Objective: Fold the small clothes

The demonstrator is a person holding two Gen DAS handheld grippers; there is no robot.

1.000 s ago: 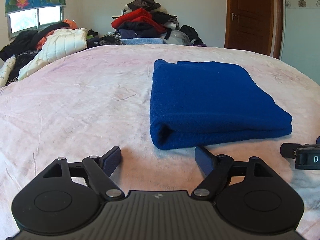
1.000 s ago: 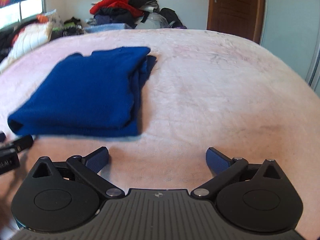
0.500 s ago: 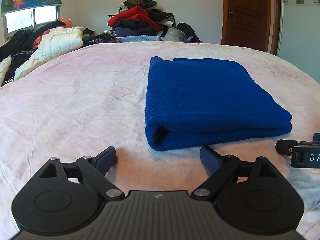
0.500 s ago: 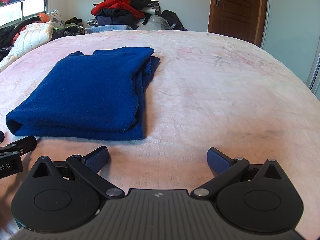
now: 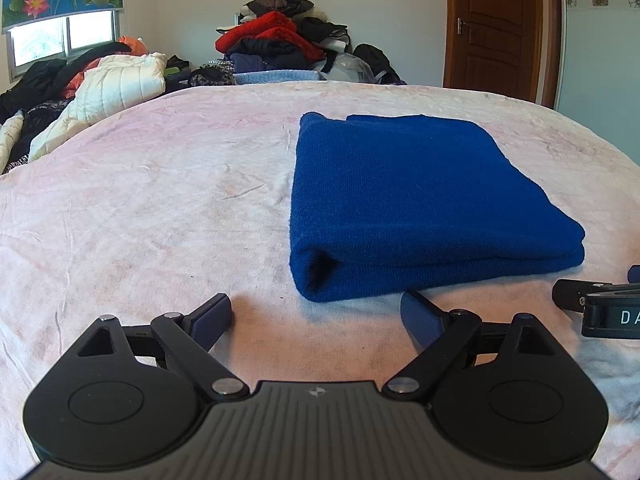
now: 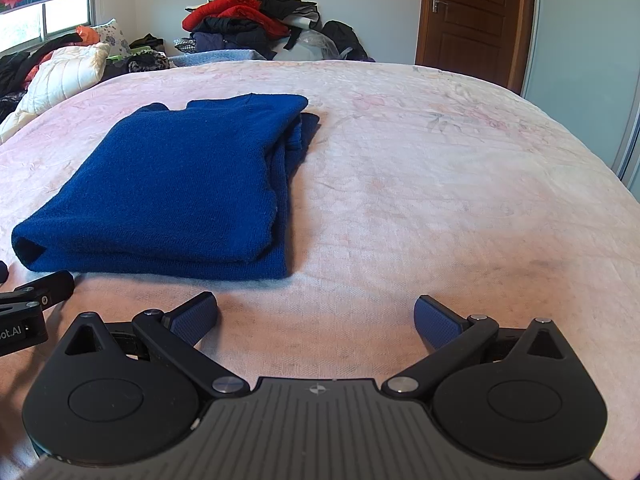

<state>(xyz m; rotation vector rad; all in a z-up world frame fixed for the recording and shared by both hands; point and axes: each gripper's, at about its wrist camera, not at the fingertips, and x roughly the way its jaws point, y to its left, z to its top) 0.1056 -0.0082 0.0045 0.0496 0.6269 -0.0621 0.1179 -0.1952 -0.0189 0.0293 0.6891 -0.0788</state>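
Both tongs off the cloth. Left gripper: jaws wide apart, have just been opening further, nothing between them but bare bedspread. Right gripper: jaws also spread wide, empty.

Blue sweater lies flat on the bed, already folded into a thick rectangular stack, several layers visible at the near edge. It sits just ahead of both tongs, not touching either. From the left gripper it lies forward and to the right, its near-left corner almost in line with the right-hand pad. From the right gripper it lies forward and to the left; the stack's right edge, with loose layers showing, runs away from the tongs.

Long axis: looks to run away from the tongs toward the clothes pile at the far side, though fisheye makes it hard to call. Near fold edge runs crosswise between the two grippers.

Judgement: the two grippers look about equally near, one at each near corner. Fold looks close to done.
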